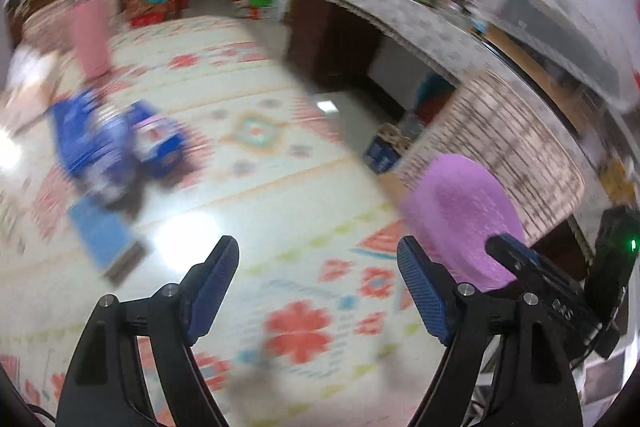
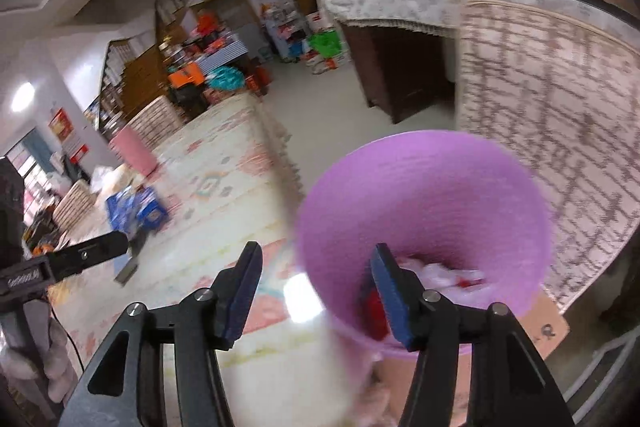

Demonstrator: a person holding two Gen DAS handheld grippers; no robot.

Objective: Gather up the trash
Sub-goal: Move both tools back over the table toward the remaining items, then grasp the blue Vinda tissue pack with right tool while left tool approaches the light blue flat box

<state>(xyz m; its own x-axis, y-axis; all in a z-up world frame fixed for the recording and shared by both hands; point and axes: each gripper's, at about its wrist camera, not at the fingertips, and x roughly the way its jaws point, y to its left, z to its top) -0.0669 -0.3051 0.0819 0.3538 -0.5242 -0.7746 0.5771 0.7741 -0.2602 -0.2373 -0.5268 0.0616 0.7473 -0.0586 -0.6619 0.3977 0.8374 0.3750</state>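
My right gripper [image 2: 316, 287] hangs open with nothing between its fingers, straddling the near rim of the purple bin [image 2: 424, 211], I judge so anything released drops straight in. Just beyond its right finger, the bin holds crumpled white and red trash [image 2: 452, 277]. My left gripper [image 1: 316, 287] is spread wide and empty above the patterned mat [image 1: 280, 187]. Blue wrappers [image 1: 116, 147] lie ahead and left of it, well apart; blur hides what exactly they are. I'd take those next.
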